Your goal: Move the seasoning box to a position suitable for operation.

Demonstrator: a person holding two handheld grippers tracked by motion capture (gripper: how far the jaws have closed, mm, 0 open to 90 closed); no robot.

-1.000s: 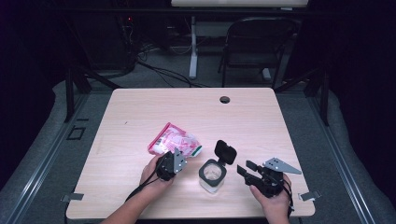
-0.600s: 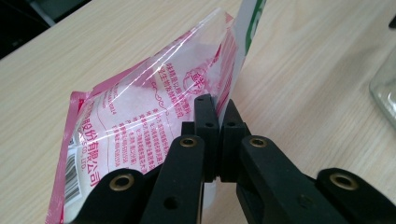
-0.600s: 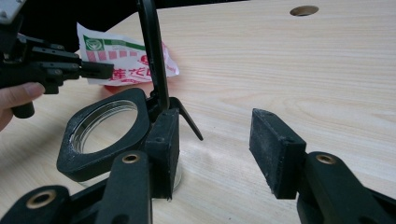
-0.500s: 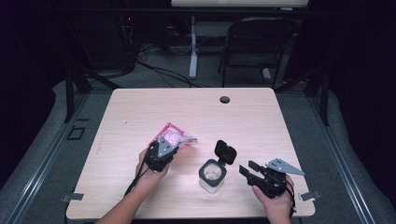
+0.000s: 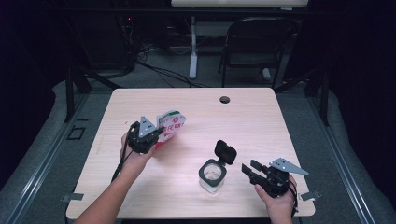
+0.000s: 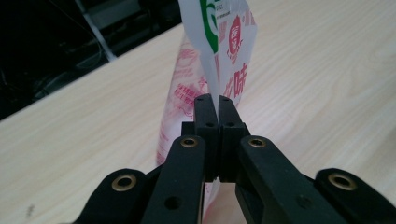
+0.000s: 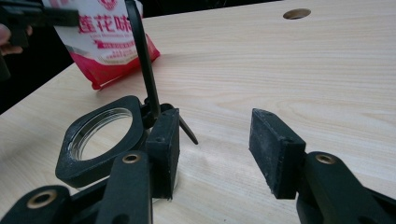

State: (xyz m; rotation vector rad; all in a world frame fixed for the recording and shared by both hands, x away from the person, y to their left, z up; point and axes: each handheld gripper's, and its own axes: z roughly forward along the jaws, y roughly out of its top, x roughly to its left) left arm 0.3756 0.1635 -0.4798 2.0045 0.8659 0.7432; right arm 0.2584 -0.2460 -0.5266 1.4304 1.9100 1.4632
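The left gripper (image 6: pixel 213 100) pinches the red and white bag (image 5: pixel 169 125), holding it up over the table (image 5: pixel 261 116). The right gripper (image 7: pixel 215 140) sits wide open just beside the jar (image 5: pixel 212 173), whose lid is flipped up.

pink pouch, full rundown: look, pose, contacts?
The pouch is a glossy plastic-looking packet, pink-red and white with red characters and a green mark near the top. It is held upright, tilted slightly, at the table's left-middle. The left tool is shut on its thin white edge. Its red bottom edge looks close to the wood, though contact is unclear. It appears sealed.
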